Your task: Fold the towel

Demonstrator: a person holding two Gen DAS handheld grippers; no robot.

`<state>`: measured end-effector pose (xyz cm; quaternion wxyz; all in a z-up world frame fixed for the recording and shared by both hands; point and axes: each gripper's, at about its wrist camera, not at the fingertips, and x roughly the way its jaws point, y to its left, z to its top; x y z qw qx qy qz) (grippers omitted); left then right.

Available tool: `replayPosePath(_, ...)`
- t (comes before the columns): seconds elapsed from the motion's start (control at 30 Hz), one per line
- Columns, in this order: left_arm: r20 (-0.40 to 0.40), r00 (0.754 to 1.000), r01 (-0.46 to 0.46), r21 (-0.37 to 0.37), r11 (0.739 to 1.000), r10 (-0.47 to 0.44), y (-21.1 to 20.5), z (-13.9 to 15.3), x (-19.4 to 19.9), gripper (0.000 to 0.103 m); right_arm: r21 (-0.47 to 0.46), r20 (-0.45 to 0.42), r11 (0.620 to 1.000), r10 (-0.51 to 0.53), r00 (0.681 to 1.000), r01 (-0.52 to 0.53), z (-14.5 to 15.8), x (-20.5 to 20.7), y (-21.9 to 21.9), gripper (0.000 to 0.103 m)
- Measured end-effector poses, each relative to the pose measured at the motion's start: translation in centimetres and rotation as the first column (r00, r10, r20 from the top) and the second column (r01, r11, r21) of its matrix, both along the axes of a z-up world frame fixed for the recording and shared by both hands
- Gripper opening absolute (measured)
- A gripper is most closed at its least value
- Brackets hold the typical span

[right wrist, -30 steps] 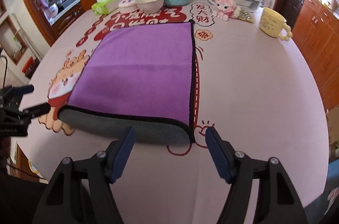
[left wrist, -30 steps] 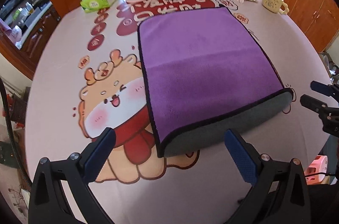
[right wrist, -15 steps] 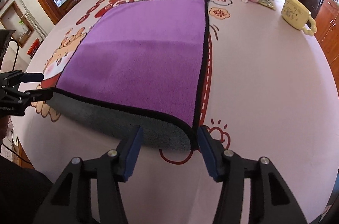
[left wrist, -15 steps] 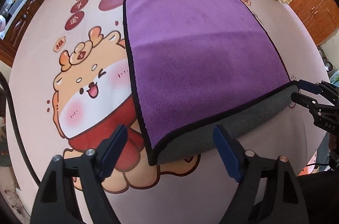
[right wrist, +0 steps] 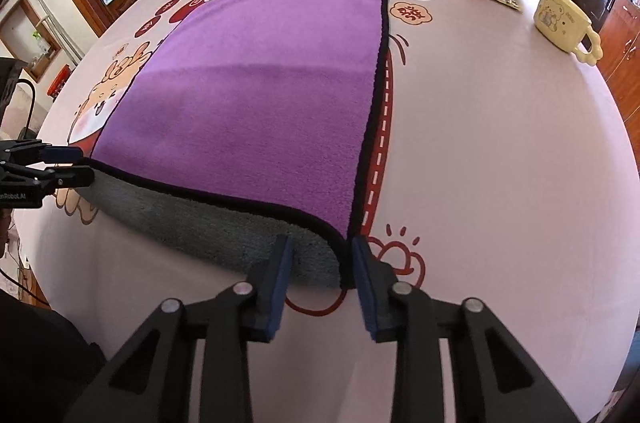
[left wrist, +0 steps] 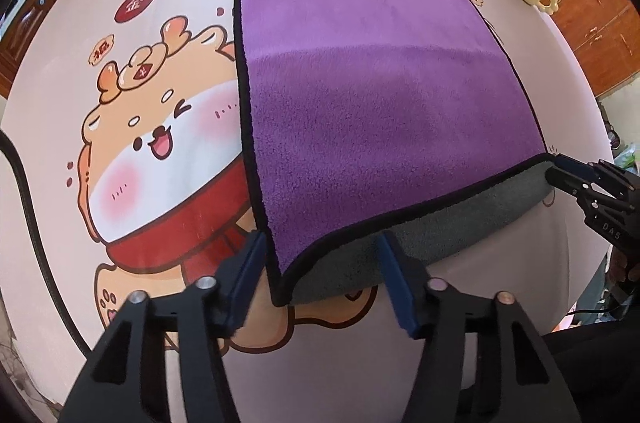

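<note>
Cartoon-printed tablecloth (left wrist: 120, 111), wooden cabinets (left wrist: 592, 7)

A: What is different from a second ago?
B: Both have closed in on the towel (left wrist: 372, 111). The left hand-held gripper (left wrist: 322, 277), then short of the near edge, now straddles the near left corner, fingers narrower.
A: And the right one?
B: The right hand-held gripper (right wrist: 322, 271) likewise straddles the near right corner, its gap tighter. Both near corners now sit between open fingers.
</note>
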<state>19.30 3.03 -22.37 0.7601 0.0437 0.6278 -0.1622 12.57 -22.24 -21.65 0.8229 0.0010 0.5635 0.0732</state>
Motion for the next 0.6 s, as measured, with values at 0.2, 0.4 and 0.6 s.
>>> replayPosePath(0.2, -0.019, 1.0, -0.009, -0.015, 1.0, 0.009, 0.0, -0.6, 0.1, 0.037, -0.018, 0.003, 1.0, 0.004, 1.0, -0.004, 0.0, 0.0, -0.1, 0.02)
replayPosePath(0.4, -0.022, 0.999, -0.026, -0.021, 0.999, 0.026, 0.7, -0.5, 0.1, 0.018, -0.02, 0.004, 1.0, -0.002, 1.0, 0.002, 0.0, 0.0, -0.3, 0.014)
replayPosePath(0.6, -0.018, 0.999, -0.044, -0.032, 0.999, 0.043, 1.4, -0.2, 0.1, 0.009, -0.025, 0.009, 1.0, -0.012, 1.0, 0.013, 0.0, 0.0, -0.4, 0.008)
